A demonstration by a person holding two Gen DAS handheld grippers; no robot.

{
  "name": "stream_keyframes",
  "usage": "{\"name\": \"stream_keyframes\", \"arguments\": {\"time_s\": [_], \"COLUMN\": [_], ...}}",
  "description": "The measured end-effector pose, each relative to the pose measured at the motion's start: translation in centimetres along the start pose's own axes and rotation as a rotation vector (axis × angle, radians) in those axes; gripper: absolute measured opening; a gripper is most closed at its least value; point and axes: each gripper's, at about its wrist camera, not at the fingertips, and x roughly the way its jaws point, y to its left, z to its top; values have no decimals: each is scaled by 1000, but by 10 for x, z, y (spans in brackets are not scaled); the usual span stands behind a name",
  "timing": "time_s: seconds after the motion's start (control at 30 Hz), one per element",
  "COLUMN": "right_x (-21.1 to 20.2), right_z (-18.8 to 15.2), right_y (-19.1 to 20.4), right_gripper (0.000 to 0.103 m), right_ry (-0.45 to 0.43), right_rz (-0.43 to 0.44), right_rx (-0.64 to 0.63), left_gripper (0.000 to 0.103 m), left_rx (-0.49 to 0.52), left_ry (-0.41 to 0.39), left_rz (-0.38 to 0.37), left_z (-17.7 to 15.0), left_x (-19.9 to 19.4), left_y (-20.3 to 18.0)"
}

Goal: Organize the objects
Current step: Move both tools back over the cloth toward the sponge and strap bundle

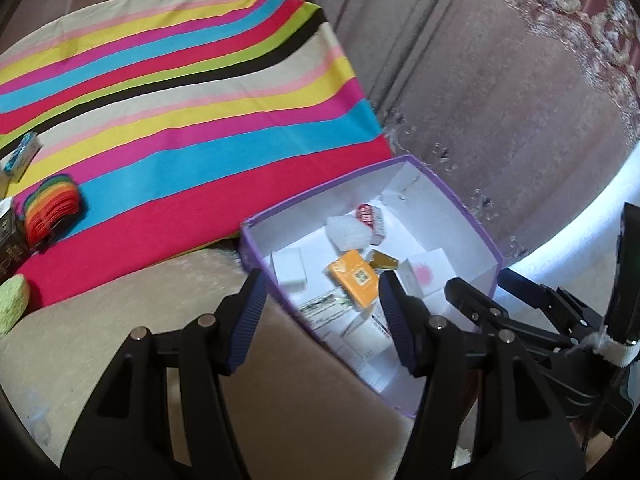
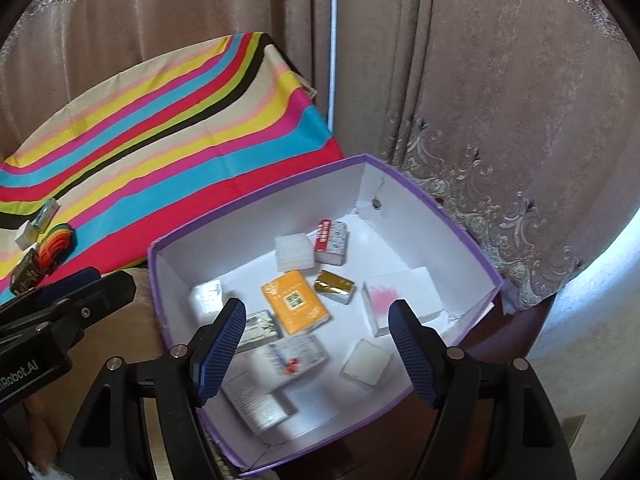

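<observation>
Both the left gripper (image 1: pixel 322 304) and the right gripper (image 2: pixel 316 338) are held spread and empty over one purple box (image 2: pixel 256 204). Nothing is pinched. About ten small packs are seen inside, one orange pack (image 2: pixel 294 302) among them.

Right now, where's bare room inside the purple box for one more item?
Bare floor in the purple-rimmed white cardboard box: the far right corner behind the white box with a pink print, and the near strip by the front rim. Crowded: middle and near-left, around the orange packet. Outside, the striped cloth is mostly bare.
</observation>
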Motion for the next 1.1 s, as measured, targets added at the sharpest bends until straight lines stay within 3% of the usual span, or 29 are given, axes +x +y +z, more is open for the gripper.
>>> {"name": "stream_keyframes", "arguments": {"time_s": [0.57,0.77,1.1], "right_x": [-8,-8,-8], "right_z": [-8,-17,-18], "right_y": [82,110,134], "right_gripper": [78,79,83], "right_ry": [21,34,27], "right_rz": [128,172,204], "right_rx": [-175,-241,-273], "left_gripper": [63,73,86], "left_rx": [-252,-359,-487], "left_ry": [-84,-137,-116], "left_rz": [155,252,360], "left_z": [-25,-41,-54], "left_x": [-69,-102,-122], "left_y": [100,144,199]}}
